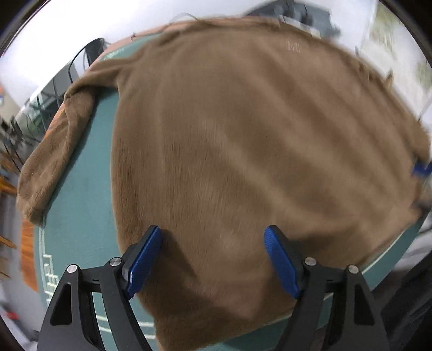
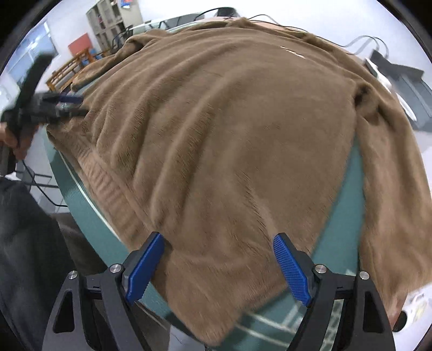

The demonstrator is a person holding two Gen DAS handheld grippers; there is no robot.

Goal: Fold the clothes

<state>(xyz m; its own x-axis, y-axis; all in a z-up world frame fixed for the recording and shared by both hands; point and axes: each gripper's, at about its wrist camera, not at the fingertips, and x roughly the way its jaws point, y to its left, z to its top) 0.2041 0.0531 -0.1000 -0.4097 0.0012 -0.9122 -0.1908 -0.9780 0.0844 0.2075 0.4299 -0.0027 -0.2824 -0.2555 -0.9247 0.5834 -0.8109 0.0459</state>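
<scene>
A brown fuzzy sweater (image 1: 243,151) lies spread flat on a green mat (image 1: 78,205), one sleeve (image 1: 51,151) stretched along the left. My left gripper (image 1: 213,259) is open, its blue pads on either side of the sweater's near hem corner, holding nothing. In the right wrist view the same sweater (image 2: 229,140) covers the mat (image 2: 348,216), its other sleeve (image 2: 391,189) hanging at the right. My right gripper (image 2: 220,264) is open over the near hem corner. The left gripper also shows in the right wrist view (image 2: 64,104), at the sweater's far hem edge.
The mat lies on a table whose edge (image 2: 89,216) runs along the left of the right wrist view. Dark cables (image 1: 81,59) and a dark box (image 2: 399,75) sit beyond the sweater. Shelves (image 2: 113,19) and wooden furniture (image 2: 70,67) stand further off.
</scene>
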